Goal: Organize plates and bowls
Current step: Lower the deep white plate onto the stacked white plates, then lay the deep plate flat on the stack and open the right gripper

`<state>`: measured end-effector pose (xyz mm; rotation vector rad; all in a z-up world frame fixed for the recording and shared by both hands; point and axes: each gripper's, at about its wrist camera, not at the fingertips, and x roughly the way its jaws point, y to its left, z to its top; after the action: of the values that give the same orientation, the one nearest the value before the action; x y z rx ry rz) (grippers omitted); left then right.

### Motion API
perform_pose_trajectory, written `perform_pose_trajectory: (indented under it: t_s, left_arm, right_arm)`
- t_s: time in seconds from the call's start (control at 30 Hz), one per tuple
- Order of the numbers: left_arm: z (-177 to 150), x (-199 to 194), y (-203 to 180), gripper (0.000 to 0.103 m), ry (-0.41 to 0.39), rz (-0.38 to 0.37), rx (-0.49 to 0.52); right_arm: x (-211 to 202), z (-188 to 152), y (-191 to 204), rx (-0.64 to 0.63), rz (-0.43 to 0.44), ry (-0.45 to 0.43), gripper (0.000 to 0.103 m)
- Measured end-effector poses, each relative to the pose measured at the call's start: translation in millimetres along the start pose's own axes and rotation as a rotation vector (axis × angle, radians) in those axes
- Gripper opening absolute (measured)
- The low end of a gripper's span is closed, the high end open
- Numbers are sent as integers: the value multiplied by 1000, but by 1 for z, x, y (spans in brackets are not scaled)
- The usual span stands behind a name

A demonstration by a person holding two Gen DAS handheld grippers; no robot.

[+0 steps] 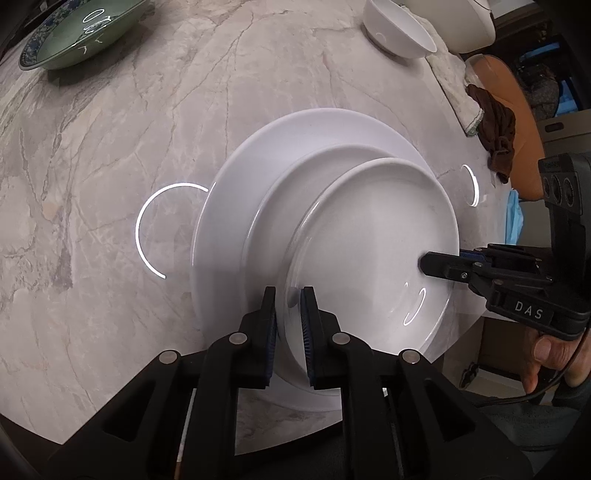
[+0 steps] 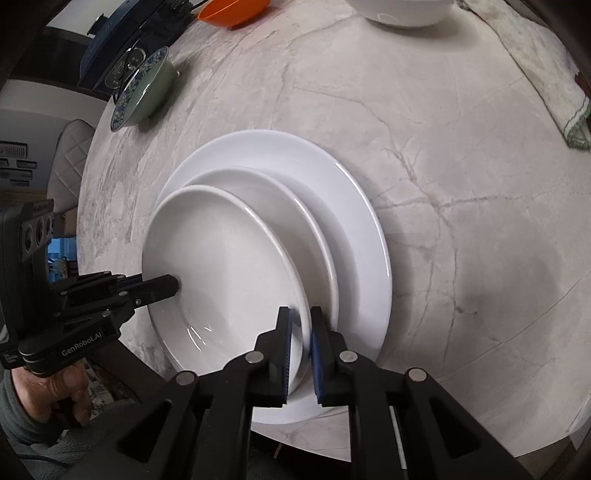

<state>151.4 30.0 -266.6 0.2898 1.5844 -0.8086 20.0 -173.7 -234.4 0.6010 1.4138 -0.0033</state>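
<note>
Three white plates are stacked on the marble table (image 1: 110,147). The large bottom plate (image 1: 229,206) (image 2: 354,206) carries a middle plate (image 1: 291,184) (image 2: 295,218). The small top plate (image 1: 369,251) (image 2: 221,266) sits offset toward the near table edge, and I cannot tell whether it rests flat. My left gripper (image 1: 290,295) (image 2: 173,286) is shut on one side of its rim. On the opposite side my right gripper (image 2: 301,314) (image 1: 424,264) is shut on the same rim.
A green bowl with a blue patterned rim (image 1: 81,33) (image 2: 144,92) stands at the far left. A white bowl (image 1: 395,29) (image 2: 406,11) is at the back beside a pale cloth (image 1: 454,88) (image 2: 554,92). An orange bowl (image 2: 232,11) sits far back. The stack is close to the table's near edge.
</note>
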Motion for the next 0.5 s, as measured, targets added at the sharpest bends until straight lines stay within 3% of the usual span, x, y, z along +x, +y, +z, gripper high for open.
perform_pose_trajectory:
  t_s: [0.13, 0.23, 0.37, 0.5]
  left_arm:
    - [0, -4, 3, 15, -1, -9, -4]
    - [0, -5, 0, 26, -2, -25, 18]
    - [-1, -4, -12, 53, 0, -54, 57]
    - [-3, -2, -21, 62, 0, -63, 82]
  right_arm:
    - [3, 2, 10, -25, -58, -1, 19]
    - [4, 3, 15, -37, -91, -3, 19]
    - [4, 3, 16, -26, -113, -2, 19]
    - [3, 1, 16, 4, -109, -5, 20]
